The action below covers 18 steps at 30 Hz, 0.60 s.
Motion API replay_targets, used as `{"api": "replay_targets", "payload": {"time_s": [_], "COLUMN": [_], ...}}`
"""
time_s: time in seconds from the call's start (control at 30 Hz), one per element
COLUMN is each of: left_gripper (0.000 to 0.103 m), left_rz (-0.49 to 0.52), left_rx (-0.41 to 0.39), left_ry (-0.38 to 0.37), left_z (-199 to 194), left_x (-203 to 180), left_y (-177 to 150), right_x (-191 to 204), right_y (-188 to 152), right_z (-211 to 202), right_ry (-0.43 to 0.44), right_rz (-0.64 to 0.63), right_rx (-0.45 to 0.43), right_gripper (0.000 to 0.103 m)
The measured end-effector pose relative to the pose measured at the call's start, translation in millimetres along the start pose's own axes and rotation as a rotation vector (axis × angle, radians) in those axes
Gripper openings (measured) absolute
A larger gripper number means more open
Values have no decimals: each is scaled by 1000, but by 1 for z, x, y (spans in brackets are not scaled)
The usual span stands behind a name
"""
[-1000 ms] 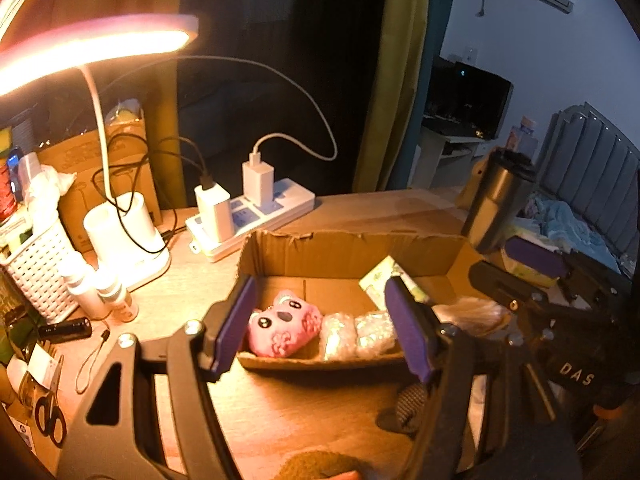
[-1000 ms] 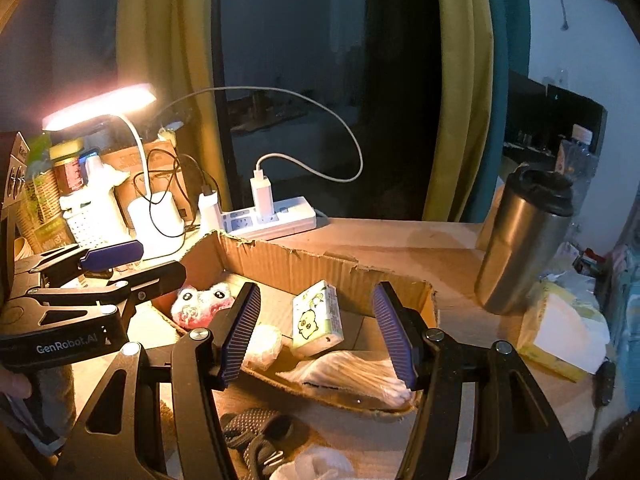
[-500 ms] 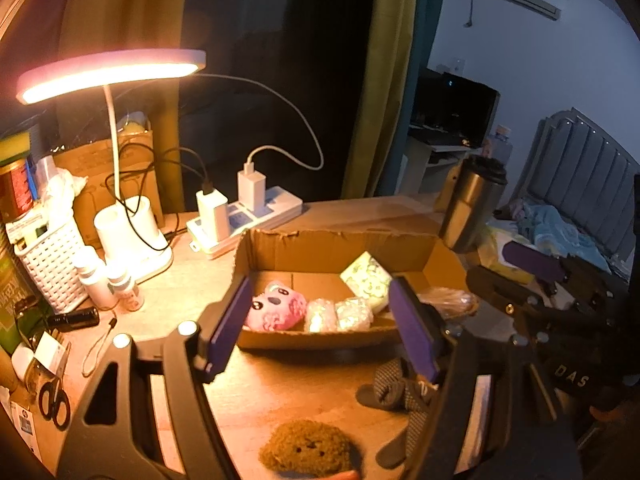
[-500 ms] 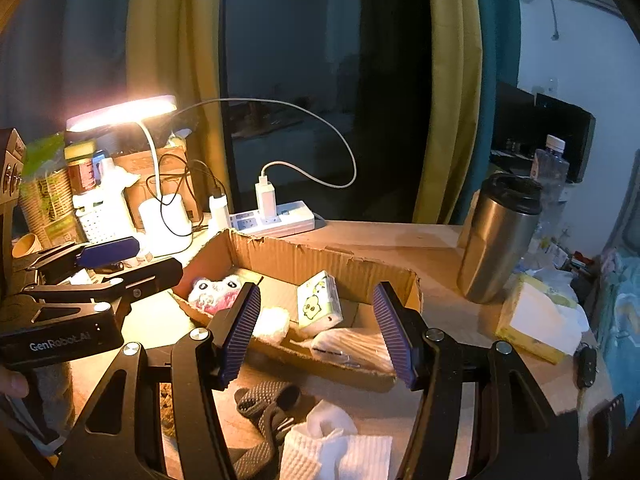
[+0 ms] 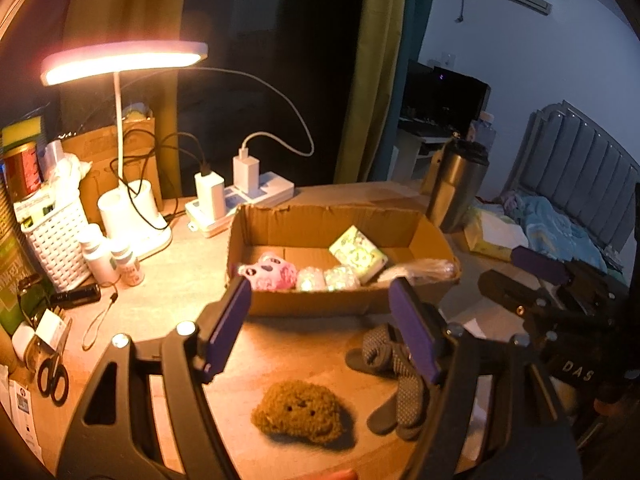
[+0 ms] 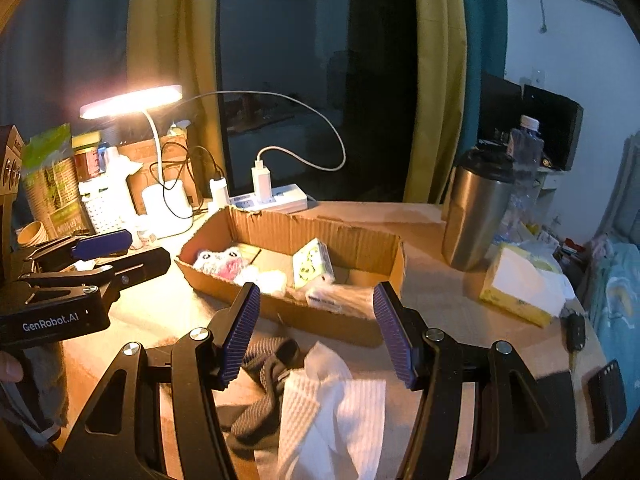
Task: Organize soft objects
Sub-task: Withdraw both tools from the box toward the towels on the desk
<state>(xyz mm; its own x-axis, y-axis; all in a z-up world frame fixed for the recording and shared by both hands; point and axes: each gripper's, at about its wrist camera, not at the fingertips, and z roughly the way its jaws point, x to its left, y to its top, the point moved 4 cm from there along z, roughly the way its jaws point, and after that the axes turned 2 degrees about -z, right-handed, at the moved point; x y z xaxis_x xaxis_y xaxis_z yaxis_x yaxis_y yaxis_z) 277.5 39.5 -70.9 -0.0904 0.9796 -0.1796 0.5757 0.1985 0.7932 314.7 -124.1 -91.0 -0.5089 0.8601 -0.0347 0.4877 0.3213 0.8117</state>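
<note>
Brown plush [image 5: 299, 416] below left fingers [image 5: 228, 332]

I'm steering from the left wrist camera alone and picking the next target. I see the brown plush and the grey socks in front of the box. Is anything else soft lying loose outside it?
Observer: Yes, a white cloth lies just ahead of the right gripper, partly over the grey socks.
Operator: Is that gripper free to take it?
Observer: Its jaws stand open with nothing between them.
Operator: Anything hard nearby?
Observer: A dark phone and a key fob lie near the right edge of the table, apart from the cloth.
</note>
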Motion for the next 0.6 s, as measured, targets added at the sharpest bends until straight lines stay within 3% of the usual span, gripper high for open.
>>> {"api": "replay_targets", "payload": {"time_s": [0.6], "left_gripper": [73], "left_rz": [9], "left_rx": [76], "left_ry": [8], "left_z": [0], "left_x": [-9], "left_y": [-51], "right_x": [-25], "right_y": [-63], "right_z": [-10], "right_ry": [-16], "right_rz": [69], "right_rx": [81], "right_gripper": [62]}}
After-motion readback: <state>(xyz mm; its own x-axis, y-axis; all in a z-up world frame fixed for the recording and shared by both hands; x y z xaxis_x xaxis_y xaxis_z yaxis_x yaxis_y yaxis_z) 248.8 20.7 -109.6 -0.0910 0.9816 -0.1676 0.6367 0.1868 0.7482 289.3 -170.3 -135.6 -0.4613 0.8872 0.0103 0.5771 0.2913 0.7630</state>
